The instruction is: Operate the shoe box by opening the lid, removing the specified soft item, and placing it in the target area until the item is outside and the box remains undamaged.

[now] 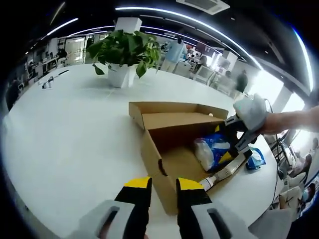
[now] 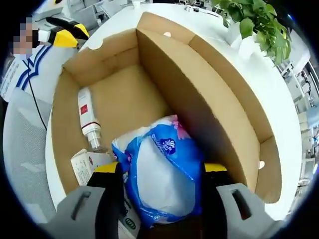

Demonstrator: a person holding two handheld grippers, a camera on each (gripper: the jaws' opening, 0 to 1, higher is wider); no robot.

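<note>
The cardboard shoe box (image 1: 162, 164) stands on the white table with its lid (image 1: 174, 112) folded back. Inside lies a soft blue-and-white tissue pack (image 1: 212, 152). My right gripper (image 1: 234, 137) reaches into the box from the right and is shut on that pack. In the right gripper view the pack (image 2: 159, 169) is squeezed between the two yellow-tipped jaws of the right gripper (image 2: 160, 172), low over the box floor (image 2: 124, 99). My left gripper (image 1: 164, 186) hovers just outside the box's near corner, its jaws slightly apart with nothing between them.
A white tube with a red label (image 2: 85, 117) and a small carton (image 2: 82, 167) lie in the box beside the pack. A blue packet (image 1: 255, 158) rests on the table right of the box. A potted plant (image 1: 124, 52) stands behind it. People and desks are far behind.
</note>
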